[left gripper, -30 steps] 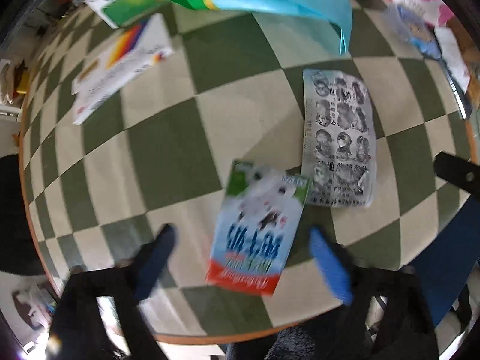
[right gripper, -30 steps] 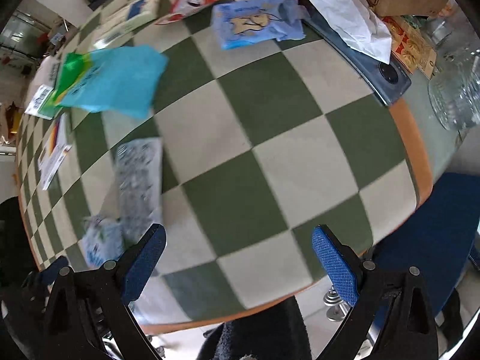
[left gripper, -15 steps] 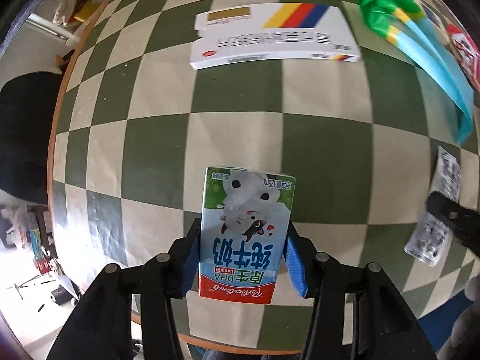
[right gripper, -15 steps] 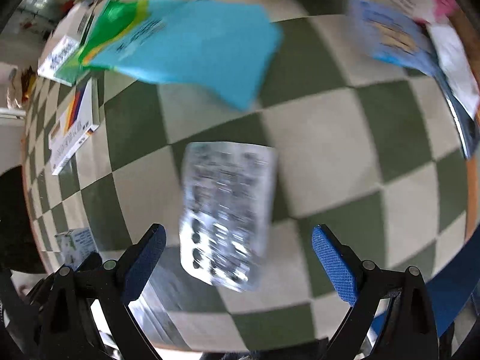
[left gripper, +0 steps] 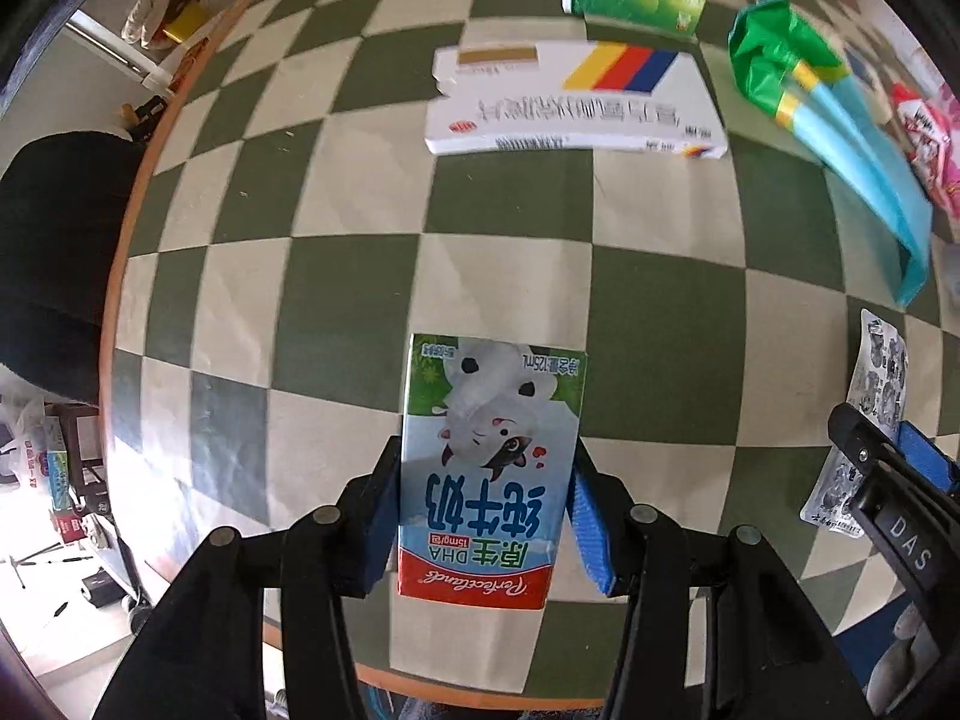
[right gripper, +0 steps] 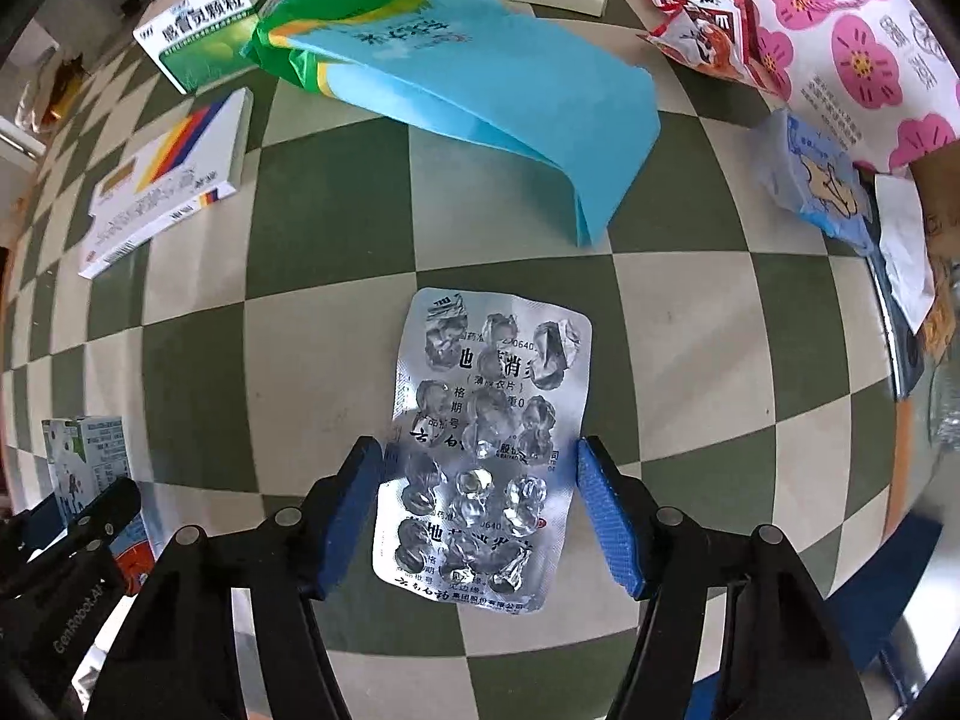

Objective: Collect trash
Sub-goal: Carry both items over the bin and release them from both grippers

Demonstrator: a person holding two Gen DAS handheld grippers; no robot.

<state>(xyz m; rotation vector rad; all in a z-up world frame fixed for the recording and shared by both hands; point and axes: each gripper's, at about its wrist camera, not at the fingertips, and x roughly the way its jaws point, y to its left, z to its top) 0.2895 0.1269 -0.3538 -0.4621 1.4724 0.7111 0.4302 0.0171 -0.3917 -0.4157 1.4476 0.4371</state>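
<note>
My left gripper (left gripper: 483,516) is shut on a small milk carton (left gripper: 489,462) with a cow print, near the table's front edge. The carton also shows in the right wrist view (right gripper: 90,468) at the far left. My right gripper (right gripper: 480,516) is open, its blue pads on either side of an empty silver blister pack (right gripper: 480,450) that lies flat on the checkered cloth. The pads are close to the pack's edges. The blister pack also shows in the left wrist view (left gripper: 864,420).
A white medicine box with coloured stripes (left gripper: 576,99), a green medicine box (right gripper: 204,30), a blue and green bag (right gripper: 468,78), a pink flowered package (right gripper: 840,42), a red snack wrapper (right gripper: 702,24) and a blue wrapper (right gripper: 822,180) lie further back. The table edge (left gripper: 126,240) runs along the left.
My left gripper closed on the milk carton and now holds it. My right gripper moved left over the blister pack and narrowed around it.
</note>
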